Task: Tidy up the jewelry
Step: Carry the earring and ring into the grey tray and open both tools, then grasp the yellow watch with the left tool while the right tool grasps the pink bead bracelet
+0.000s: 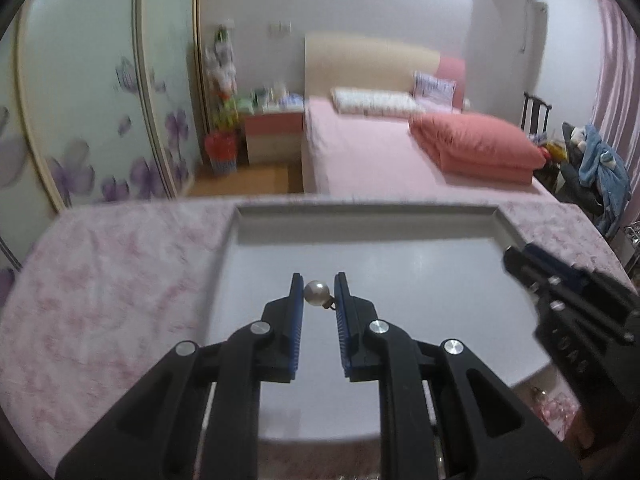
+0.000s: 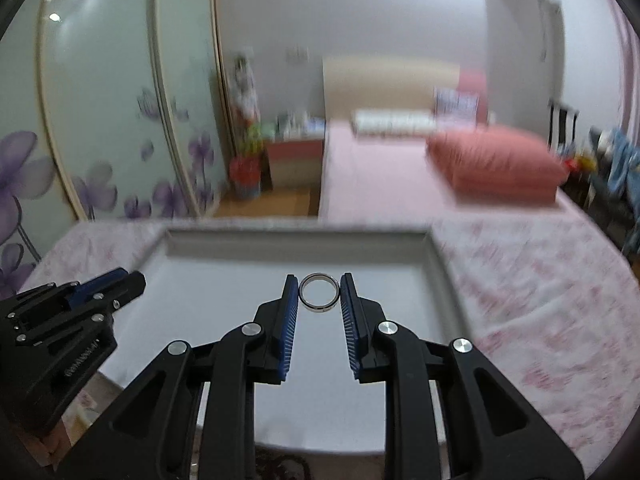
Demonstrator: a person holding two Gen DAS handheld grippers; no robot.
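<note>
My left tool [image 1: 319,286] pinches a white round pearl earring [image 1: 317,292]; right tool [image 2: 319,288] pinches a silver metal ring [image 2: 319,293], both carried over the shallow grey tray [image 2: 304,240] w/ pink-clothed worktop [image 2: 540,300] beneath, prob. for sorting.

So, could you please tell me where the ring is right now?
In the right wrist view, the ring is pinched between the right gripper fingertips, above the grey tray.

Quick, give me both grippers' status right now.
Left gripper: shut on a pearl earring, above the grey tray.
Right gripper: shut on a silver ring, above the same tray.
</note>
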